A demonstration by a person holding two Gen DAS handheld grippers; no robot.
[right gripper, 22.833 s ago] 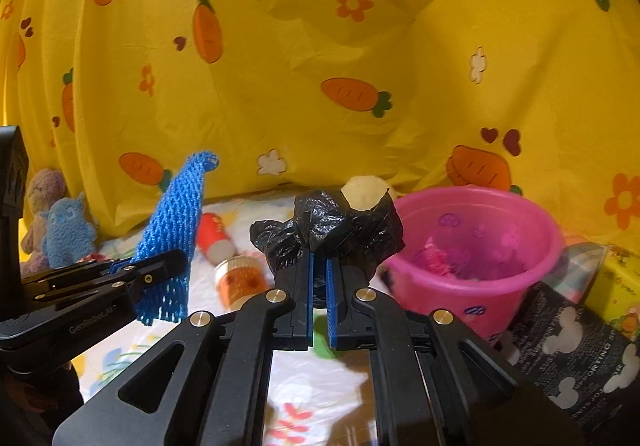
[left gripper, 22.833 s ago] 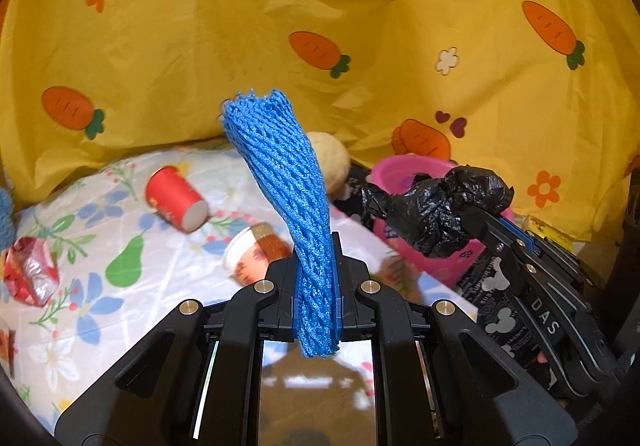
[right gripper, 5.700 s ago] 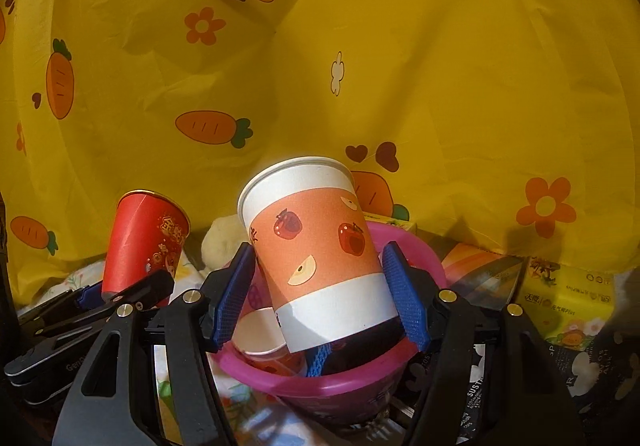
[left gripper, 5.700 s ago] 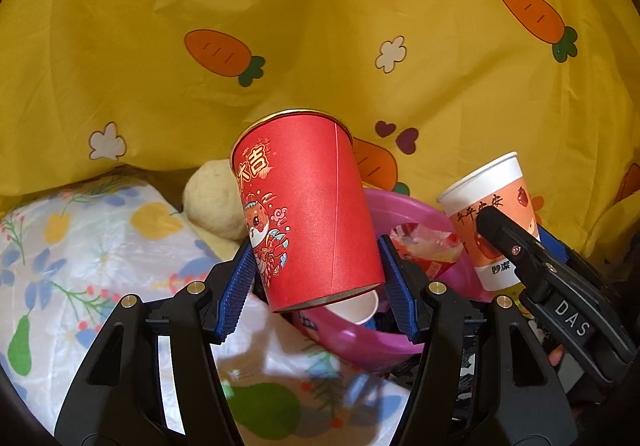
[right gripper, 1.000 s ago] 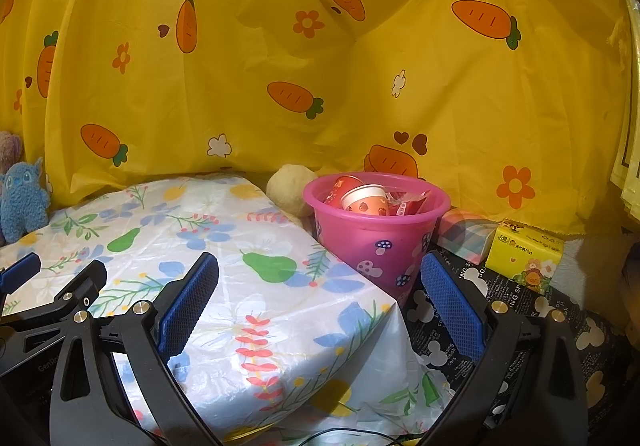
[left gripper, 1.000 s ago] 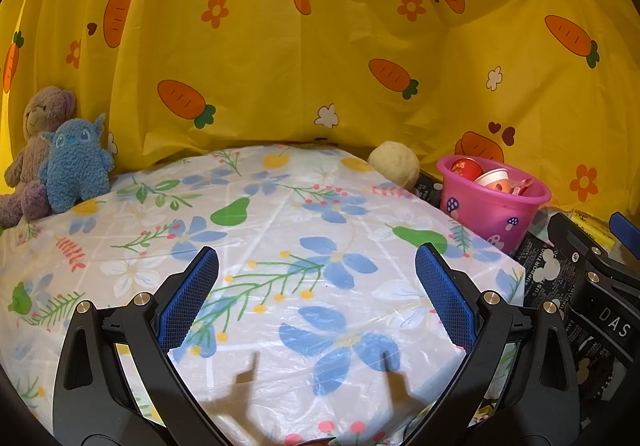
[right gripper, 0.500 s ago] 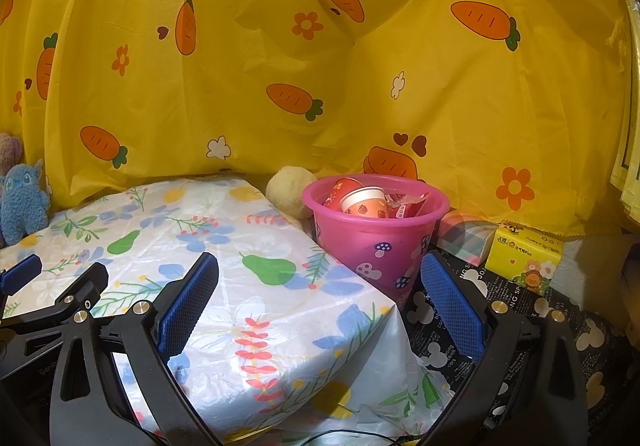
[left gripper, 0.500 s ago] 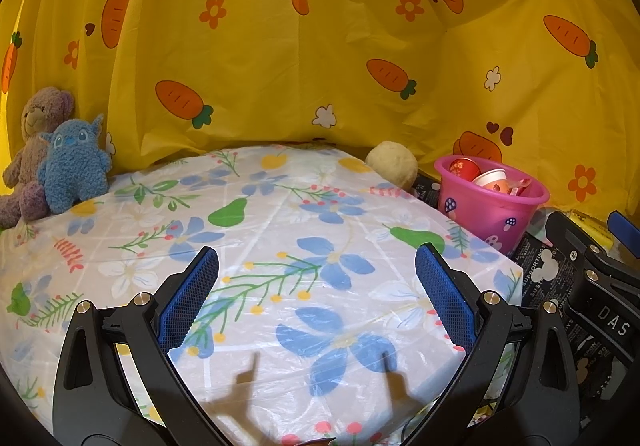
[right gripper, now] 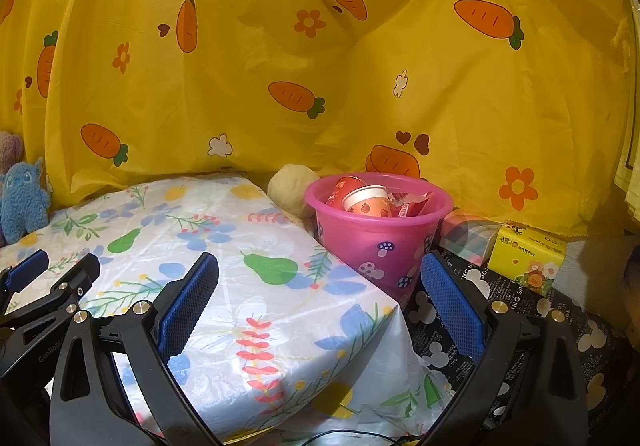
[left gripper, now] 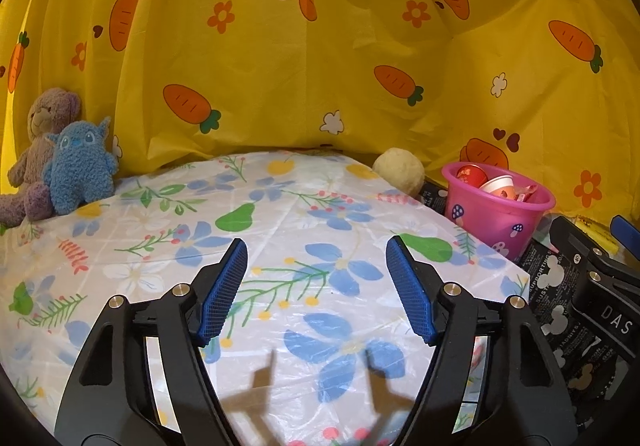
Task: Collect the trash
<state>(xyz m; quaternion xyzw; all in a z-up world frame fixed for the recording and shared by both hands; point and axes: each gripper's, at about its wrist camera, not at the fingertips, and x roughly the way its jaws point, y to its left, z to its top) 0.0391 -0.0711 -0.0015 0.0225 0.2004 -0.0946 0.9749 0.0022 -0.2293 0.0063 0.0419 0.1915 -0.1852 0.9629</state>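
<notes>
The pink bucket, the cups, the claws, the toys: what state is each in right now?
Pink bucket: upright, holding trash.
Red cup: inside the bucket, tilted.
Orange cup: inside the bucket, tilted.
Left claw: open, empty, jaws just narrowed.
Right claw: open, empty.
Blue plush toy: sitting upright.
Brown teddy: sitting upright.

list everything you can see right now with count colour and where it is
Bucket: one, pink with mushroom print, off the table's right edge.
Paper cups: two, red and orange-white, inside the bucket.
Wrapper: one, red, in the bucket.
Tablecloth: one, white floral, over the table.
Plush toys: two, brownish bear and blue monster, far left corner.
Plush ball: one, cream, behind the bucket.
Tissue pack: one, yellow, right of the bucket.
Backdrop: one, yellow with carrots.
Left gripper: jaws apart, just closed partway, nothing between.
Right gripper: jaws open, empty.
</notes>
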